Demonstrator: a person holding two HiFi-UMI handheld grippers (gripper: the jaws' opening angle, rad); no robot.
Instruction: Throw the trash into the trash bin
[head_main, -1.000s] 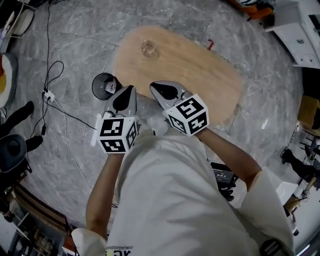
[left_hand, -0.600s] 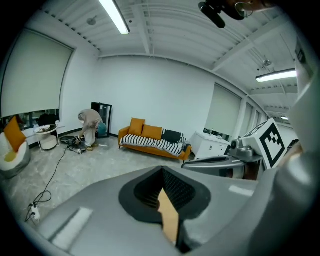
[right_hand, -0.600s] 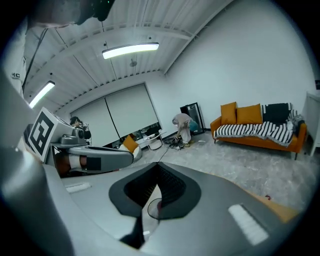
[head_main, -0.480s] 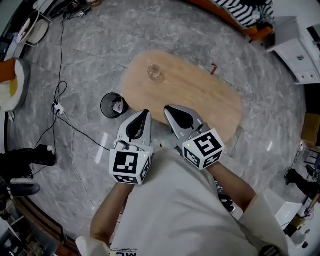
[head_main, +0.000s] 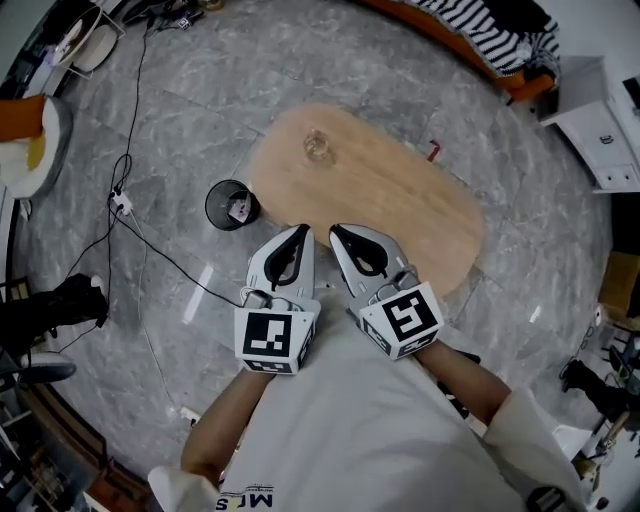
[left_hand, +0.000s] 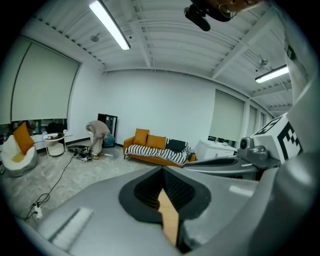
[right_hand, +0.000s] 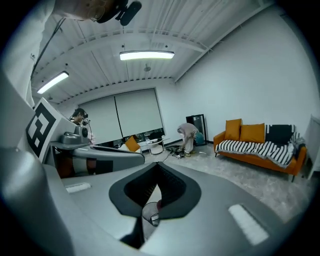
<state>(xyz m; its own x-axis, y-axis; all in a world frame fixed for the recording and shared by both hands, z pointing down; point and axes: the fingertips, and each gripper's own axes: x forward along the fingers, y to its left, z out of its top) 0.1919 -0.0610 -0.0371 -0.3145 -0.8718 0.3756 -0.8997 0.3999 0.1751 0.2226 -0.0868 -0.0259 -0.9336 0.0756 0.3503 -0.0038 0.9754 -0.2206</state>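
Head view coverage is being taken up mostly by the grey marble floor, with the oval wooden table standing in the middle of it. The table's near edge is being overlapped by both grippers, which are being held side by side and pointing forward in front of the person's chest; this is being read as a resting pose, not a reach.

The left gripper is being carried with its jaws pressed together on nothing. In the left gripper view only a sliver of table is being glimpsed through the hollow behind the tips. The right gripper is likewise being held closed and empty, and the trash bin is being framed through its hollow in the right gripper view.

That bin is standing on the floor just beside the table's left end, within easy reach of the left side. Open floor is being offered around it, crossed only by a cable nearby.

A glass is standing on the far part of the table, away from its edge. Pale trash is being seen inside the bin, so the task is being judged as good as finished.
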